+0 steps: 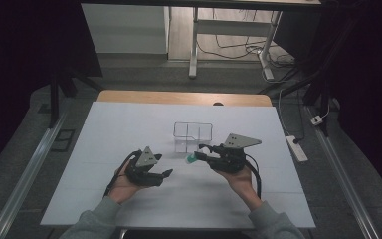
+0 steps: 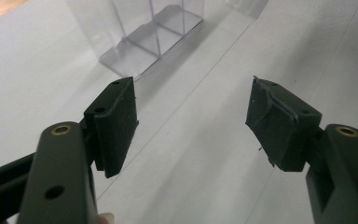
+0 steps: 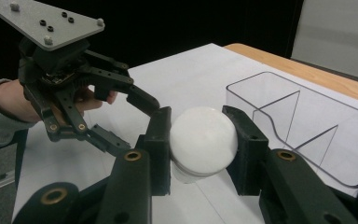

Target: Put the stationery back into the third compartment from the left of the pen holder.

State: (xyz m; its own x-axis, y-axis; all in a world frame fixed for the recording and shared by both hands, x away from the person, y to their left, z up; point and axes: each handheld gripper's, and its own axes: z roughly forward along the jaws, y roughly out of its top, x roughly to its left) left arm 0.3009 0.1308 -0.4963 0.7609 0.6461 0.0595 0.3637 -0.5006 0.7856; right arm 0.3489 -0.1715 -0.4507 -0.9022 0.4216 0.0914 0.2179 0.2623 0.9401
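The right claw (image 3: 198, 142) grips a white bulb (image 3: 203, 140), held above the white surface (image 1: 129, 129) just beside the clear box (image 1: 193, 135). The left claw (image 2: 191, 126) stands released, nothing between its pads.

No legible text, label, brand, number or sign anywhere. Checked surfaces: grey plate on the left gripper (image 3: 103, 122), bare but for screw heads; white bulb (image 3: 203, 140), unmarked; clear plastic organizer (image 3: 303, 126), unmarked; white table cover (image 1: 129, 129), plain; power strip on the floor (image 1: 297, 148), too small to read.
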